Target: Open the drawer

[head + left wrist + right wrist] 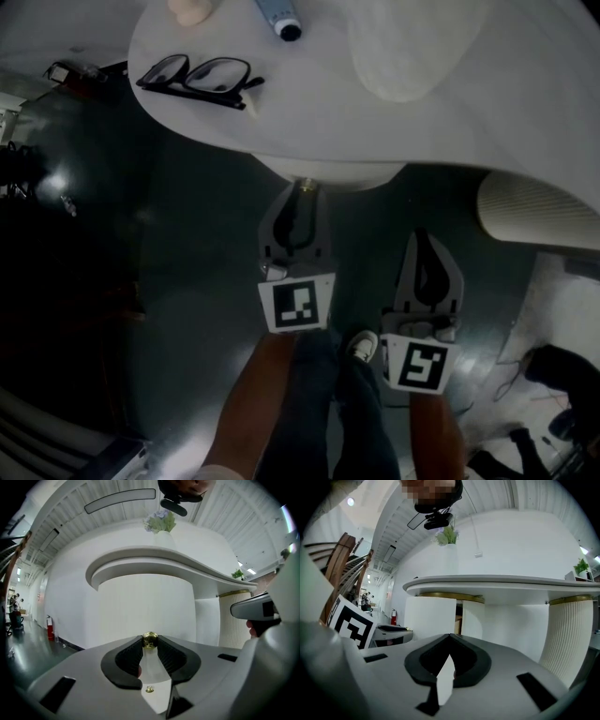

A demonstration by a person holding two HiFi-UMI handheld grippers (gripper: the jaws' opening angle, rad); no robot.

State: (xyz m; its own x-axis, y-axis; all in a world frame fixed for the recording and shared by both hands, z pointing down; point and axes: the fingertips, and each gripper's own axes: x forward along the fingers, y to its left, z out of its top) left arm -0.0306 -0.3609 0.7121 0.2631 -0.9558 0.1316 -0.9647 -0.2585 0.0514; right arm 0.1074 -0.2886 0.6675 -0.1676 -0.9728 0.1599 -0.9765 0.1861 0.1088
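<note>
- The right gripper (424, 240) hangs nearest to the person, its jaws pressed together with nothing between them, well apart from the furniture.
- The left gripper (302, 199) points almost level, and its pads are clenched on the small brass knob (149, 640).
- This knob sits on the white curved drawer (140, 606), just under the near edge of the tabletop (450, 131), where glasses (197, 80) lie.
- The grasp seems done. I judge the next move is a straight pull toward the person, keeping the grip firm on the round knob.

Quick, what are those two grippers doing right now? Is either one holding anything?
Left gripper: closed on the brass drawer knob.
Right gripper: closed, holding nothing.
</note>
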